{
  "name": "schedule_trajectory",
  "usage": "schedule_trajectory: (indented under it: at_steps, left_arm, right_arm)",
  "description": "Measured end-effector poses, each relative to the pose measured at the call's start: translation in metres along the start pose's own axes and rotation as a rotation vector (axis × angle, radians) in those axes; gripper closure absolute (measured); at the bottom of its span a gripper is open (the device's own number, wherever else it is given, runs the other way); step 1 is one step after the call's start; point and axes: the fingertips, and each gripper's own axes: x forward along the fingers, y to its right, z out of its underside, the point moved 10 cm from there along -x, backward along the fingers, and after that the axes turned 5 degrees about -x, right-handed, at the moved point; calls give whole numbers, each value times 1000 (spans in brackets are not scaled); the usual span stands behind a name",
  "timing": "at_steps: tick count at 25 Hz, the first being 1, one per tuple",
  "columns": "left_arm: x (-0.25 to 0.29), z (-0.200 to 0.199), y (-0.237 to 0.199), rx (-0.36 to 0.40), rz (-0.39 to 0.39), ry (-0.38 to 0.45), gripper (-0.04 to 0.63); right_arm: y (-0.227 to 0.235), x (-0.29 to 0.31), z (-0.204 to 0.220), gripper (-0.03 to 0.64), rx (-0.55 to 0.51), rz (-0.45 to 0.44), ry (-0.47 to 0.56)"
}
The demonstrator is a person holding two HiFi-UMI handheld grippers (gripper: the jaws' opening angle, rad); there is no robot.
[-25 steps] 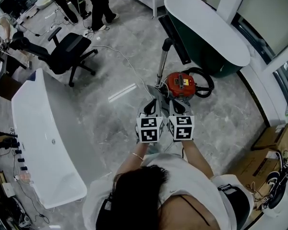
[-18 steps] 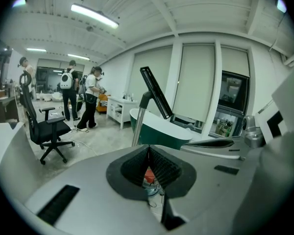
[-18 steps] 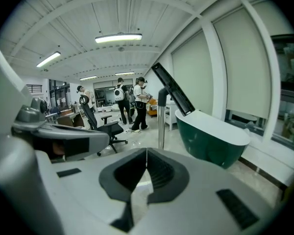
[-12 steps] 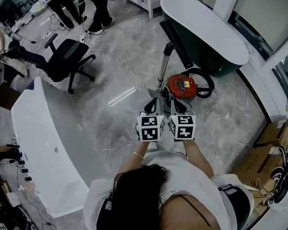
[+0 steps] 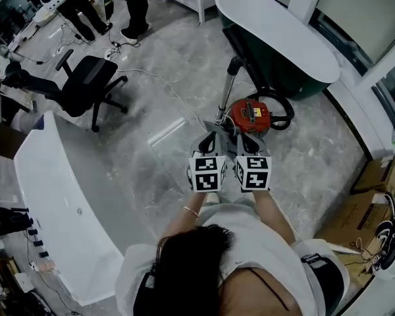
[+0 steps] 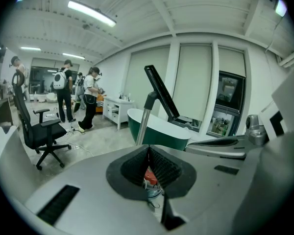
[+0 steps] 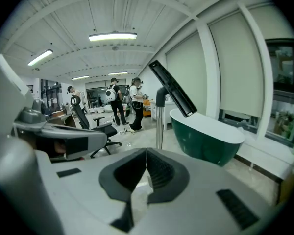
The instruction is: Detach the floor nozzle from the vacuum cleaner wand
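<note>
Marble showroom floor (image 5: 184, 64): red vacuum cleaner (image 5: 250, 116) beside a green bathtub (image 5: 286, 78), its wand (image 5: 224, 97) upright, floor nozzle (image 5: 240, 50) attached on top. Left gripper (image 6: 148, 150) and right gripper (image 7: 146, 154), jaws closed and empty, hover nearby; vacuum's label unreadable.

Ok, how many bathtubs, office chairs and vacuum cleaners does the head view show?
Bathtubs: 2, the white bathtub and the green bathtub
Office chair: 1
Vacuum cleaner: 1
Total: 4
</note>
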Motion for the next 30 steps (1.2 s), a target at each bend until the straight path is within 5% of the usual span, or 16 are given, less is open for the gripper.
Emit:
schedule_trajectory:
  at_steps: [16, 30]
  left_arm:
    - [4, 2, -6, 6, 27, -18, 591]
    - [0, -1, -6, -5, 40, -6, 591]
  right_arm:
    - [0, 0, 4, 601, 92, 6, -26]
    - [-5, -3, -1, 601, 33, 20, -29]
